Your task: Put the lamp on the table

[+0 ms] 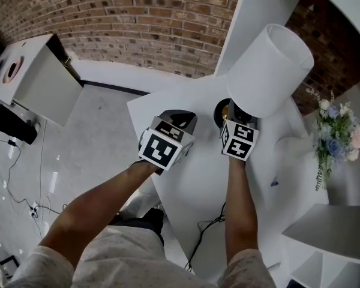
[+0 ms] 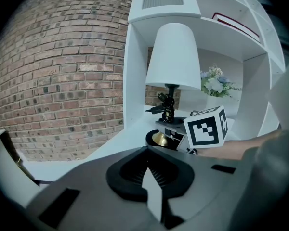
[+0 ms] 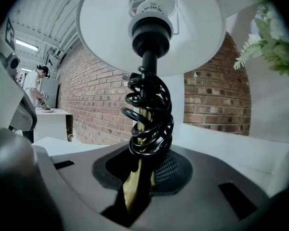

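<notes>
The lamp has a white shade, a black coiled stem round a brass rod, and a round black base low over the white table. I cannot tell whether the base rests on the table. My right gripper is shut on the stem just above the base, and the brass rod sits between its jaws. My left gripper hovers just left of the base, its jaws a narrow gap apart with nothing between them. The left gripper view shows the shade upright.
A vase of flowers stands on the white shelf unit to the right of the lamp. A brick wall runs behind. A white cabinet stands at far left, and a black cable trails on the floor. A person works far off.
</notes>
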`<state>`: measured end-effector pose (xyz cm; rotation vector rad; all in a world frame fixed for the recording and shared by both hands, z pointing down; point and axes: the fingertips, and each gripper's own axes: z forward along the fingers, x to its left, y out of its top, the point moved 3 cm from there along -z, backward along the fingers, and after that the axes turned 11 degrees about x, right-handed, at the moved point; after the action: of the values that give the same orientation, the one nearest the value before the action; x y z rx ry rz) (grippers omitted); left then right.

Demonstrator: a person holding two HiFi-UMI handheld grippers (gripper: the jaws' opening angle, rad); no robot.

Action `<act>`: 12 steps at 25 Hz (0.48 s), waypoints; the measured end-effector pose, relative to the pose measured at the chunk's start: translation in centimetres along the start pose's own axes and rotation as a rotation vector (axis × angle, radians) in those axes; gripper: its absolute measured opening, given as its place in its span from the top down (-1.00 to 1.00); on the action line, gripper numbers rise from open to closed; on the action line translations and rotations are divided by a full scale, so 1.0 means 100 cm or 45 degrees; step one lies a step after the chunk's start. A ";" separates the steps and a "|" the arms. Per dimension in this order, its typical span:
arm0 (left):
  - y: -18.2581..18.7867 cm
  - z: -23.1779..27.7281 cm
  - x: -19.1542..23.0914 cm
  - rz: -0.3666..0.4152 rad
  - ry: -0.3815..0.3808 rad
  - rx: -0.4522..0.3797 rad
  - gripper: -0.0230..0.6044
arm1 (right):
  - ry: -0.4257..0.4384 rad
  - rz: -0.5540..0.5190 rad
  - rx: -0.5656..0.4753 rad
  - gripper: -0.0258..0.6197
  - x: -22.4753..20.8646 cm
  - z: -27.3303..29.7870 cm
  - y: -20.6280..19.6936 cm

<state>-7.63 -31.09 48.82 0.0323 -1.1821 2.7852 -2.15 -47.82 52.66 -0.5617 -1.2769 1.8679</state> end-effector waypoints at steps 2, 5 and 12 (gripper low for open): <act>0.001 0.000 0.001 -0.009 0.003 -0.005 0.94 | -0.007 -0.004 -0.004 0.63 0.000 0.000 0.000; 0.002 0.000 0.003 -0.015 0.009 -0.008 0.94 | -0.011 -0.009 -0.003 0.63 0.001 0.001 -0.001; 0.004 -0.002 0.005 -0.043 0.016 -0.026 0.94 | -0.007 -0.021 0.008 0.63 0.002 0.001 -0.001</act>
<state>-8.21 -31.18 48.38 0.0330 -1.1953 2.7400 -2.31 -47.69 52.78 -0.5412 -1.2749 1.8608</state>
